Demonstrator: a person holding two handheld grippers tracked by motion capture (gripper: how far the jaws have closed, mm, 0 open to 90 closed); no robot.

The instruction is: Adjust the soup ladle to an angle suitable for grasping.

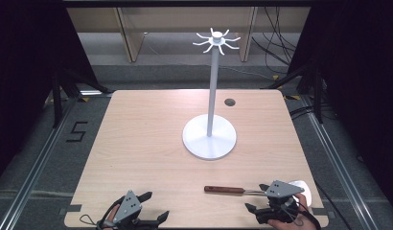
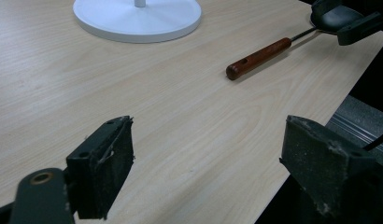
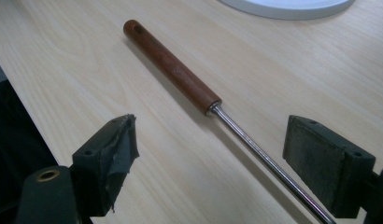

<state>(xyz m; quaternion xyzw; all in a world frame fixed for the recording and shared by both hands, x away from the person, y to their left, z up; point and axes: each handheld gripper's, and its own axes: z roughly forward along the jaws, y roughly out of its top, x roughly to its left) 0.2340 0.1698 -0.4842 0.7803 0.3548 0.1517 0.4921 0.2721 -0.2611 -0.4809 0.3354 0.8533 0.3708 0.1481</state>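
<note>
The utensil (image 3: pixel 213 105) lies flat near the table's (image 1: pixel 137 143) front edge, wooden handle pointing left: stiff, light, its steel shank likely slippery, so the handle looks the better hold. Right gripper (image 3: pixel 217 158) straddles the shank, jaws spread; left gripper (image 2: pixel 208 168) gapes empty nearby. White stand (image 1: pixel 210 136) waits beyond.

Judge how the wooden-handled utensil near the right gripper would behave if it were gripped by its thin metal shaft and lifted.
The utensil looks rigid, so it probably won't flex. Its metal shaft is thin, round and shiny, so it may slip or spin between the right gripper's open pads. The round wooden handle lying flat on the table could roll if nudged sideways.
</note>
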